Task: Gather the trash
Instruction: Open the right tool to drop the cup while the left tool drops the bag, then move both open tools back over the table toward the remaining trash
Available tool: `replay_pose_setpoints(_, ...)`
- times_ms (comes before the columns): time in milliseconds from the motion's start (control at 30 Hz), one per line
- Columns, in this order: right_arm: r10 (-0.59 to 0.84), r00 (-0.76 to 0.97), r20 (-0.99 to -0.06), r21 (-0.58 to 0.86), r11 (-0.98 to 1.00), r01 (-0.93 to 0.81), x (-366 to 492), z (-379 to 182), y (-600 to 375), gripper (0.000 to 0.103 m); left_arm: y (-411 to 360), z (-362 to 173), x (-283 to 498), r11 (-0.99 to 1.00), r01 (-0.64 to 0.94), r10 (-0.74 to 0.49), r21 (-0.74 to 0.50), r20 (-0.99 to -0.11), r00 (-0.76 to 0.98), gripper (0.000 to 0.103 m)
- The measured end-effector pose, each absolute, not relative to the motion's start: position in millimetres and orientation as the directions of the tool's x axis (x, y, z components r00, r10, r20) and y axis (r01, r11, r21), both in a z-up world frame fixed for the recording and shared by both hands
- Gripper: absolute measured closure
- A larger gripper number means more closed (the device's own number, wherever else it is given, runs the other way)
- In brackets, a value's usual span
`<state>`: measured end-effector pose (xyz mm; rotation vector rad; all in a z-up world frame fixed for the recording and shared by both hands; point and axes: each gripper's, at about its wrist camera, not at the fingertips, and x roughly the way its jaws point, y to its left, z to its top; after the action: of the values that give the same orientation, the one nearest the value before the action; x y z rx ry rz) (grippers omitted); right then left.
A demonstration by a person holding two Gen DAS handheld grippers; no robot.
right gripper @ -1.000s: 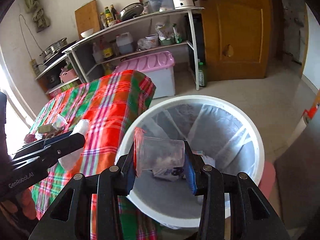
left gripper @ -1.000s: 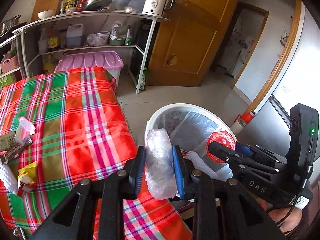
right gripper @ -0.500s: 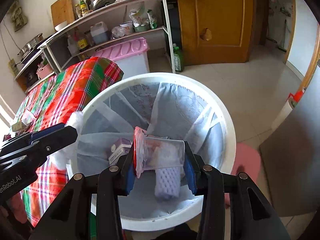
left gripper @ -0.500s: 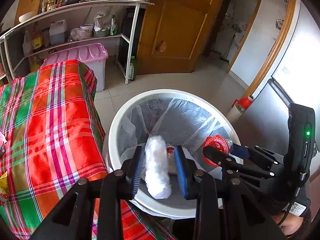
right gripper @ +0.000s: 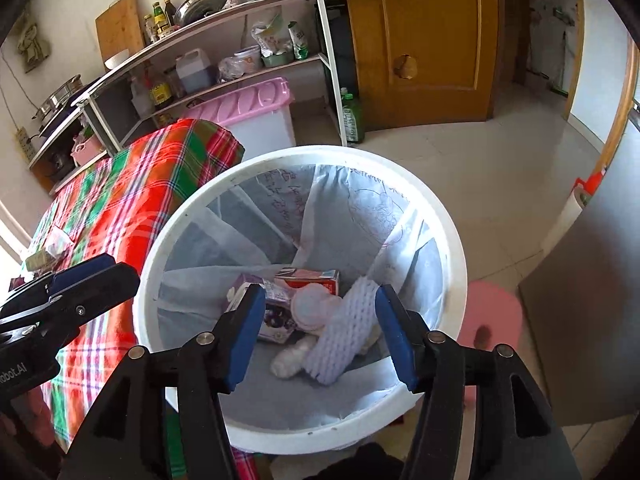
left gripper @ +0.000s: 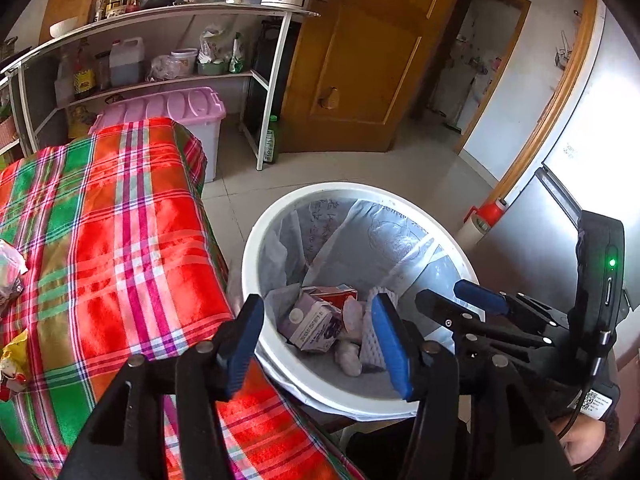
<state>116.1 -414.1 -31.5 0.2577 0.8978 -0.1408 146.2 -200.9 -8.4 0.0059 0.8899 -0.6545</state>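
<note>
In the left wrist view, the left gripper [left gripper: 316, 328] is held over the white trash bin [left gripper: 256, 264], its jaws opening with nothing between them. A purple carton [left gripper: 312, 326] and a red carton [left gripper: 336, 294] are seen at the bin's bottom. The desk's plaid cloth [left gripper: 120, 240] lies beside the bin, a yellow wrapper [left gripper: 14, 356] resting on it.

In the right wrist view, the right gripper [right gripper: 320, 324] is poised above the same bin [right gripper: 456, 240], jaws opening and empty. A white foam net [right gripper: 344, 340] is seen on the liner among the cartons.
</note>
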Motion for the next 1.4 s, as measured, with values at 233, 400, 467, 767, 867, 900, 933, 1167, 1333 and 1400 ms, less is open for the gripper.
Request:
replay_pose_setpoints(233,0.026,0.667,-0.744,0.193,0.965,0.178,107.9,-5.7,-389.0,0.045,-163.5,8.4,134.4,0.832,0.492,-0.515,-0.257,-0.69,0.509,0.04)
replay_pose_setpoints(400,0.055,0.691,-0.721,0.196,0.972,0.127,105.8,8.8,-362.2,0.045,-133.6,16.8,126.0,0.848,0.459,-0.503,-0.264,-0.673,0.543,0.039)
replay_pose_setpoints(467,0.072,0.696,-0.714,0.2,0.974,0.103,105.9,12.6,-350.6,0.045,-119.7,20.0,122.2,0.855,0.443,-0.498,-0.268,-0.663,0.559,0.039)
replay_pose_setpoints(767,0.156,0.703,-0.694,0.207,0.978,-0.013,110.1,21.6,-293.8,0.045,-50.2,22.8,114.9,0.897,0.35,-0.438,-0.269,-0.646,0.626,0.037)
replay_pose_setpoints(867,0.19,0.7,-0.688,0.207,0.976,-0.062,112.5,23.2,-271.4,0.045,-23.6,22.2,114.1,0.913,0.306,-0.408,-0.27,-0.644,0.647,0.037)
replay_pose_setpoints(900,0.201,0.697,-0.689,0.206,0.975,-0.077,113.6,23.1,-263.8,0.045,-13.7,21.8,113.6,0.918,0.289,-0.396,-0.271,-0.643,0.655,0.037)
replay_pose_setpoints(933,0.207,0.693,-0.69,0.204,0.975,-0.087,115.4,22.6,-257.1,0.045,-3.3,21.2,112.1,0.923,0.273,-0.385,-0.272,-0.64,0.665,0.036)
replay_pose_setpoints(1167,0.291,0.663,-0.69,0.234,0.956,-0.176,123.7,23.4,-209.7,0.045,65.9,19.8,107.1,0.949,0.148,-0.297,-0.279,-0.629,0.719,0.035)
replay_pose_setpoints(1333,0.333,0.642,-0.69,0.238,0.943,-0.233,130.0,25.7,-176.3,0.045,106.0,21.8,103.0,0.959,0.074,-0.235,-0.273,-0.622,0.747,0.035)
replay_pose_setpoints(1400,0.352,0.632,-0.69,0.242,0.936,-0.256,134.2,26.9,-160.6,0.045,119.7,21.8,102.4,0.962,0.06,-0.22,-0.268,-0.621,0.752,0.035)
